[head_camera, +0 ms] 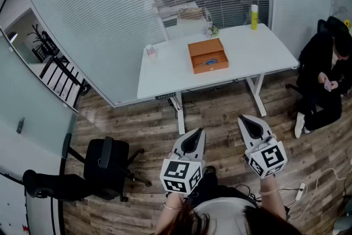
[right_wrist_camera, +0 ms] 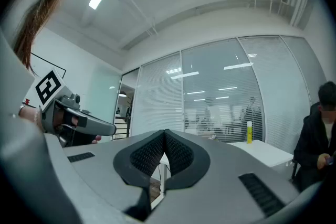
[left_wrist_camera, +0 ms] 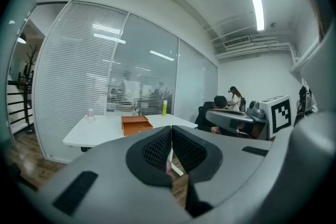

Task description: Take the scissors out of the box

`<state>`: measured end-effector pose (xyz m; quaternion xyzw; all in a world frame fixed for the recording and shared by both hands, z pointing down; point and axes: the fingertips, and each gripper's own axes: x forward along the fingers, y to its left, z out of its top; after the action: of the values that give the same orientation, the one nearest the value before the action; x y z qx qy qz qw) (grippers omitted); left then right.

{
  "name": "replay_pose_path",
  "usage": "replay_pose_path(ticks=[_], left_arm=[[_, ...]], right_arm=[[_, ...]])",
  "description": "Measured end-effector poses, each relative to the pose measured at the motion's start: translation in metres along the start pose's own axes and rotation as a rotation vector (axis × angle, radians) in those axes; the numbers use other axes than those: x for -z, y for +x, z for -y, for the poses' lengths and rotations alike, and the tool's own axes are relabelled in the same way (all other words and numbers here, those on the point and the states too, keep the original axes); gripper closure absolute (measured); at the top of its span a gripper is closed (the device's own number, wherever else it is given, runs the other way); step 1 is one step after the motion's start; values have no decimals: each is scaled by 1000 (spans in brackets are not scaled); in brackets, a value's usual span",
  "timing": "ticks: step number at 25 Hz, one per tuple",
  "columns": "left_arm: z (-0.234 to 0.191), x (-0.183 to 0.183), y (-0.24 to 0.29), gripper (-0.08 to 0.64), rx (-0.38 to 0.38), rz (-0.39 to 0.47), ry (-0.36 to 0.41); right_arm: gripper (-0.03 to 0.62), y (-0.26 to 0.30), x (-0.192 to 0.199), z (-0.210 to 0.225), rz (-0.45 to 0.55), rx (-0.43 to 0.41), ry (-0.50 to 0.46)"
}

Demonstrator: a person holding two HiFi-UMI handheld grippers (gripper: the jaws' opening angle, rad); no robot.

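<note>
Both grippers near you, table well ahead.
Your left gripper [head_camera: 197, 134] and right gripper [head_camera: 245, 120]: jaws pressed together, nothing between them, held over the wood floor [head_camera: 220, 110]. Beyond, the white table [head_camera: 165, 71] carries the open orange box [head_camera: 208, 55], with the blue-handled scissors [head_camera: 208, 62] lying inside. Yellow bottle [head_camera: 254, 16] stands at the far edge.

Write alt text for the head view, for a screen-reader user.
Seen from above: the left gripper and right gripper, both shut and empty, are held over a wood floor, well short of a white table. An open orange box on the table holds blue-handled scissors. A person in black sits at the right edge.
</note>
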<state>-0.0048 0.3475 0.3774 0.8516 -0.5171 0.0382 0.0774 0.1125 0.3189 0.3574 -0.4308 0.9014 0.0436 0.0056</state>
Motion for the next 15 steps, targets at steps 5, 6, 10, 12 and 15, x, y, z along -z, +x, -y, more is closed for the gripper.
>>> replay_pose_path(ticks=[5, 6, 10, 12, 15], left_arm=[[-5, 0, 2, 540, 2, -5, -2], [-7, 0, 3, 540, 2, -6, -3], [-12, 0, 10, 540, 4, -12, -8], [-13, 2, 13, 540, 8, -17, -10], [-18, 7, 20, 540, 16, -24, -12]], right_arm=[[565, 7, 2, 0, -10, 3, -4], [565, 8, 3, 1, -12, 6, -2], [565, 14, 2, 9, 3, 35, 17], [565, 17, 3, 13, 14, 48, 37], [563, 23, 8, 17, 14, 53, 46]])
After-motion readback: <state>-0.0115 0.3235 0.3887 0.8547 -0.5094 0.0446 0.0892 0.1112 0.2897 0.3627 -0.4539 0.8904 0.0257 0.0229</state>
